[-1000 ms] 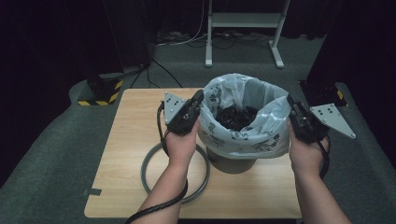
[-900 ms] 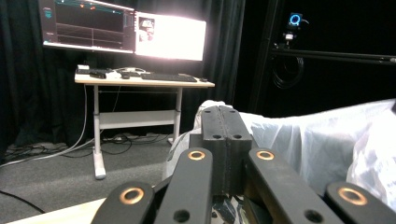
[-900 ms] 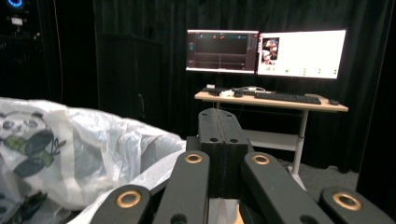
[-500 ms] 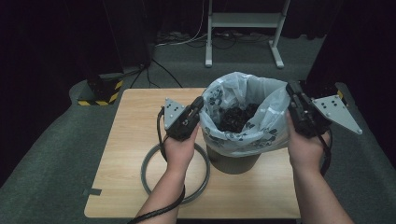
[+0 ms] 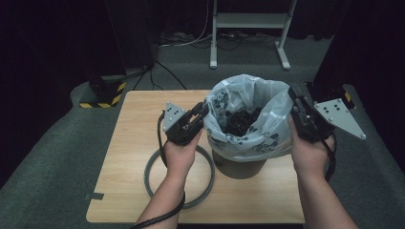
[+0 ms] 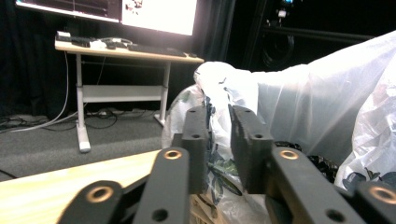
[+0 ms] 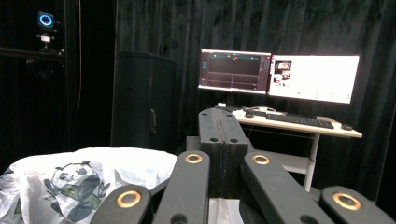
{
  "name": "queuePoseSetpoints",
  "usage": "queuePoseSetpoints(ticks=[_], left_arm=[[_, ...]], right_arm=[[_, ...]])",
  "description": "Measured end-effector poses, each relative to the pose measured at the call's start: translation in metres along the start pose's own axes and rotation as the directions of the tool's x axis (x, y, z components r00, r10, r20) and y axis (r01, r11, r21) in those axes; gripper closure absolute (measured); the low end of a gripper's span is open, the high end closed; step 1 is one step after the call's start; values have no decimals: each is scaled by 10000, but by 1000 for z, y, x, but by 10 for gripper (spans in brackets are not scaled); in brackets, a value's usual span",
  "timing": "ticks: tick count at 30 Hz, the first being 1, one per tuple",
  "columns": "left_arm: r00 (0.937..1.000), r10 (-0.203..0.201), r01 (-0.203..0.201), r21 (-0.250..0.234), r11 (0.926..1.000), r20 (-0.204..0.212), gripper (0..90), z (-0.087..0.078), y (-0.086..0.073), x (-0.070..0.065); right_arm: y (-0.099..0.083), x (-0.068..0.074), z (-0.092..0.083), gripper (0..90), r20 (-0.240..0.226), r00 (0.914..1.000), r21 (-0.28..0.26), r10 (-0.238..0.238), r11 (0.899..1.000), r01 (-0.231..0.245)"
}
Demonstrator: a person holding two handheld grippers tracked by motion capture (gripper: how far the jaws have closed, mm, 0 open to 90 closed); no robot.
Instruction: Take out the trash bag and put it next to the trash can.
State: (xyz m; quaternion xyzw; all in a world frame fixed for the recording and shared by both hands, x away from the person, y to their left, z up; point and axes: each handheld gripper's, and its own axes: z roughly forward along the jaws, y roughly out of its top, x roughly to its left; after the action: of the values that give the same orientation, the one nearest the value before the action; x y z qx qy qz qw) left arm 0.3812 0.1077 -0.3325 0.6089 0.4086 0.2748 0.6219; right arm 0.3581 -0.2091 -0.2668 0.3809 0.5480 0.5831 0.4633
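A white plastic bag (image 5: 253,138) printed with pandas lines a dark bin (image 5: 239,168) on the wooden table (image 5: 136,114); dark scraps (image 5: 239,121) lie inside. My left gripper (image 5: 203,109) is at the bag's left rim. In the left gripper view (image 6: 218,114) its jaws have just been opening and stand a little apart, with the bag (image 6: 317,93) film loose in the gap. My right gripper (image 5: 292,93) is at the bag's right rim. Its jaws (image 7: 219,116) are pressed flush, white film shows at their base, and the bag (image 7: 93,177) lies lower left.
A grey ring (image 5: 154,168) lies flat on the table left of the bin, under my left wrist. A white desk frame (image 5: 248,21) stands beyond the table. A yellow-black striped block (image 5: 102,93) sits on the floor at the left.
My right gripper has risen and the bag's right rim has come up with it. The left gripper's jaws have parted around the left rim; that hand has stayed in place.
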Motion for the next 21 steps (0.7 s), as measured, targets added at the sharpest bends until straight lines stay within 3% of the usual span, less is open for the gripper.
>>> queuePoseSetpoints(ticks=[7, 14, 21], left_arm=[[10000, 6, -6, -34, 10000, -95, 812, -1, -1, 1], [9999, -15, 14, -68, 10000, -121, 823, -1, -2, 0], [9998, 65, -64, -50, 10000, 195, 839, -2, -3, -6]], right_arm=[[-15, -3, -5, 900, -26, 9998, 199, 174, 9997, -174], [-13, -2, -1, 900, -81, 9998, 295, 176, 9994, -173], [5, 15, 10, 900, -174, 9974, 340, -696, 9970, 702]])
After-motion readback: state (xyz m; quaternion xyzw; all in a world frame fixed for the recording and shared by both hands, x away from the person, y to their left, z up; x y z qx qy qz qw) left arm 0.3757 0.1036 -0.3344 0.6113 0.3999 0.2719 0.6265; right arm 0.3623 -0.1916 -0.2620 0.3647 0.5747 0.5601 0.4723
